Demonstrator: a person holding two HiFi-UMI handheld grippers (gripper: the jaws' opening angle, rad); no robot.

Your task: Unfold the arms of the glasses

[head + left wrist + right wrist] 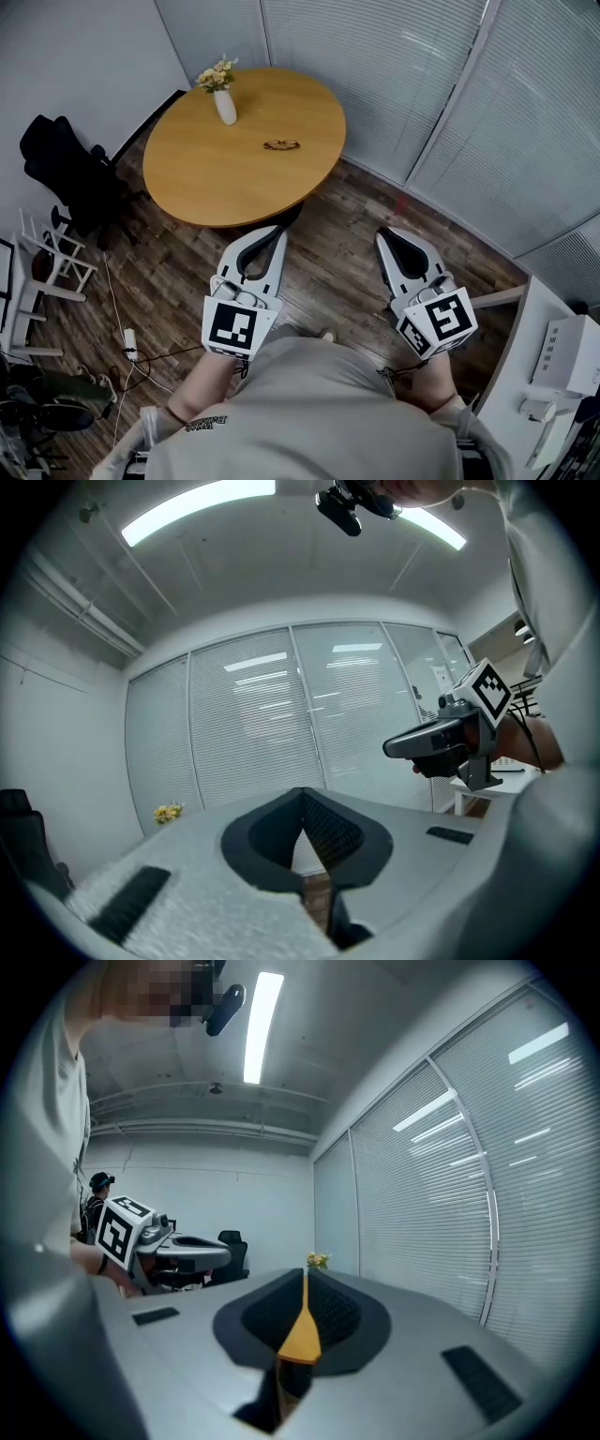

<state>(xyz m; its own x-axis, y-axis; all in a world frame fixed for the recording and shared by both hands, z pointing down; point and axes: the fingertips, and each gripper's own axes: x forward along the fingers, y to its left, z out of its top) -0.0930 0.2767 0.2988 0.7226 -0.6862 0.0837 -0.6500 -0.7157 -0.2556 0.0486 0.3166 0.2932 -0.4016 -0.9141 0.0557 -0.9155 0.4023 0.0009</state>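
The glasses point(281, 144) lie folded, small and dark, on the round wooden table point(216, 173), right of its middle. Both grippers hang over the floor on the near side of the table, pointing level toward it and well short of the glasses. The left gripper point(278, 230) point(302, 794) is shut with nothing between its tips, which are near the table's edge. The right gripper point(384, 234) point(305, 1274) is also shut and empty, further right. Each gripper view shows the other gripper beside it: the right gripper point(389, 749) and the left gripper point(228, 1252).
A white vase with flowers point(223, 94) stands at the table's far left. A black office chair point(66, 169) is left of the table, with a white rack point(42, 267) and floor cables nearby. Blind-covered glass walls run behind and to the right. A white desk point(553, 375) is at right.
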